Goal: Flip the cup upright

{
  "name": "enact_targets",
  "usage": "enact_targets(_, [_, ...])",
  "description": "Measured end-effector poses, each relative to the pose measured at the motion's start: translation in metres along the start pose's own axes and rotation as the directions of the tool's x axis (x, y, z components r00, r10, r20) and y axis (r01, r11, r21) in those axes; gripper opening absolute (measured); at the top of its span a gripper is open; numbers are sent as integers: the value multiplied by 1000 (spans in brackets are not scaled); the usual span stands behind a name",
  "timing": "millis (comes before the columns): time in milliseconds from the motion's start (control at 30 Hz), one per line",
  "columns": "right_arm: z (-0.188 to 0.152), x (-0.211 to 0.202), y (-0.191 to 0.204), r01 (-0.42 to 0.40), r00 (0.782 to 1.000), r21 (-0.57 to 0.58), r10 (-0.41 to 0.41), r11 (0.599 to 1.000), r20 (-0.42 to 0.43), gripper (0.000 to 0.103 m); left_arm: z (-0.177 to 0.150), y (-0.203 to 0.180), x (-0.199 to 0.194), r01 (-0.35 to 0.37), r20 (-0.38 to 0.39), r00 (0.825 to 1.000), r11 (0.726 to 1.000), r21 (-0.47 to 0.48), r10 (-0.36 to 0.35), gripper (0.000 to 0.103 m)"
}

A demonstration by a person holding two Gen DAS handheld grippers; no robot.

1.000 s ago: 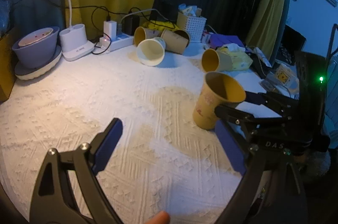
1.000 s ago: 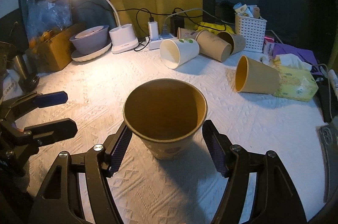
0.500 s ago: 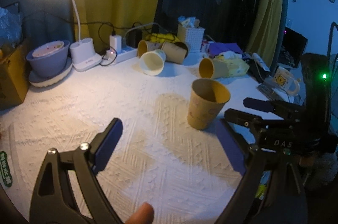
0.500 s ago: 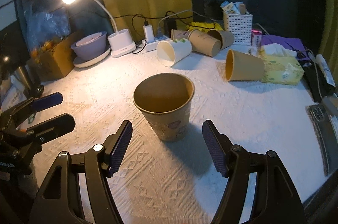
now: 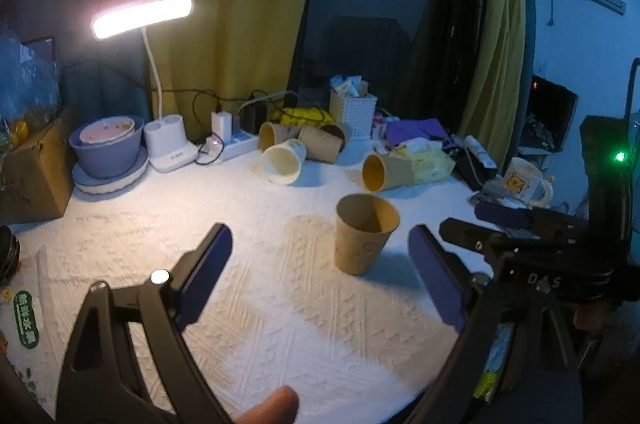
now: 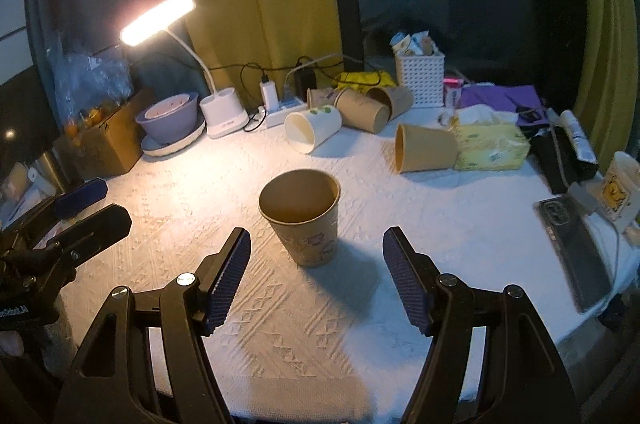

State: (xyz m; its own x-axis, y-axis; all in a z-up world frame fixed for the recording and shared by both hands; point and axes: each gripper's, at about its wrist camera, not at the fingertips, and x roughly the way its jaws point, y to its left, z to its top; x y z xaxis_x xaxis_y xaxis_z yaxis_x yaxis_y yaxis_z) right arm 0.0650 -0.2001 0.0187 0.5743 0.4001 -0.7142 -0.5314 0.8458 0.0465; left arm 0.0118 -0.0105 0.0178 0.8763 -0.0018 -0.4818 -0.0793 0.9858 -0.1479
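A brown paper cup stands upright, mouth up, on the white cloth; it also shows in the left wrist view. My right gripper is open and empty, just short of the cup, its jaws wide apart. My left gripper is open and empty, back from the cup to its left. The right gripper also shows in the left wrist view, and the left gripper in the right wrist view.
Several paper cups lie on their sides at the back, among them a white one and a brown one. A tissue box, white basket, desk lamp, bowl, phone and mug ring the table.
The cup went from tilted between my right gripper's jaws to standing upright on the cloth. Both grippers have pulled back from it.
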Motion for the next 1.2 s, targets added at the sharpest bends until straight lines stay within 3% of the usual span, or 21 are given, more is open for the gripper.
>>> enact_targets(733, [21,-65,18,66,991,-22,-63,998,117,72,21,-12,-58,-47,120,992,999,14,45,91])
enact_targets(1200, [24,-72,24,104,985,-39,-98,994,142,72,22,-11,-67,-73,144,987,997,22,69,91])
